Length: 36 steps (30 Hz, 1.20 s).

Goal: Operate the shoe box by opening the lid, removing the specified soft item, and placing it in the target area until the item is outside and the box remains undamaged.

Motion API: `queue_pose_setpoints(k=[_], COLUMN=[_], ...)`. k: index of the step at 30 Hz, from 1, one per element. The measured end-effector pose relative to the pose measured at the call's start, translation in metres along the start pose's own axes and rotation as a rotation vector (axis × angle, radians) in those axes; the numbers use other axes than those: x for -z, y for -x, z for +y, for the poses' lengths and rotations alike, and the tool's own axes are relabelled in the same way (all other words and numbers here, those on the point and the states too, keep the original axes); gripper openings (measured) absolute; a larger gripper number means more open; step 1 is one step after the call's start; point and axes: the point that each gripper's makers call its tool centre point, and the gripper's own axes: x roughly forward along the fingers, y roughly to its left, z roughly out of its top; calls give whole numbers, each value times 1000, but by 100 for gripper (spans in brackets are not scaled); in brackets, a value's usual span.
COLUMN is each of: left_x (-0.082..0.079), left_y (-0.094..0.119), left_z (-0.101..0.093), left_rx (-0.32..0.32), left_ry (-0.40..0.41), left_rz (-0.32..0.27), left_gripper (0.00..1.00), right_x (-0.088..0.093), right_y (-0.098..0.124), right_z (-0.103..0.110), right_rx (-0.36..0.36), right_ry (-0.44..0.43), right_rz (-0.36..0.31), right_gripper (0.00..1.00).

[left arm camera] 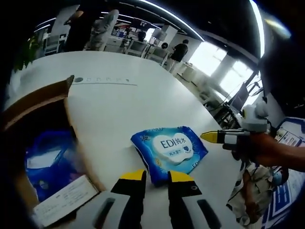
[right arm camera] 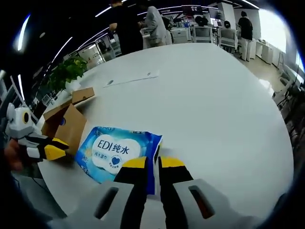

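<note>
Right now my left gripper (left arm camera: 156, 177) hangs over the white table (left arm camera: 119, 105), its yellow-tipped jaws a narrow gap apart and holding nothing; the near edge of the blue pack of wet wipes (left arm camera: 169, 151) lies just past the tips. That pack sits flat on the tabletop, outside the cardboard shoe box (left arm camera: 45, 143), which stands open at the left of the left gripper view. From this side I can look down into the box and see blue packaging (left arm camera: 50, 157) inside, plus a white printed label (left arm camera: 64, 199) on its near wall. My right gripper (left arm camera: 212, 137) comes into this view from the right, a yellow tip pointing at the pack, my hand (left arm camera: 271, 150) behind it. In the right gripper view the right gripper (right arm camera: 152, 164) has its jaws close together, and the corner of the pack (right arm camera: 114, 150) runs into the gap between them; I cannot tell whether they actually pinch it. This view shows the box (right arm camera: 66, 121) from outside, brown walls and a raised flap, beyond the pack, and my left gripper (right arm camera: 47, 149) entering from the left beside it. It also shows a green plant (right arm camera: 66, 71) at the far edge of the table (right arm camera: 205, 95), and people standing among desks in the background.
</note>
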Motion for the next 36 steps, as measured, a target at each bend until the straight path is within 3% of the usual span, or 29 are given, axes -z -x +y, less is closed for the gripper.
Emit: queue_pose_setpoints(k=[6, 16, 36], left_x=[-9, -18, -13], left_y=[17, 50, 130], left_z=[5, 32, 117], left_rx=[7, -16, -136], left_ry=[-11, -20, 37], left_rz=[-30, -82, -162], left_gripper=[18, 20, 21], right_x=[-7, -20, -32], right_y=[6, 5, -24], right_z=[9, 38, 141], right_rx=[5, -16, -173], right_ry=[13, 30, 121], right_rz=[-12, -35, -29], right_gripper=[7, 8, 9])
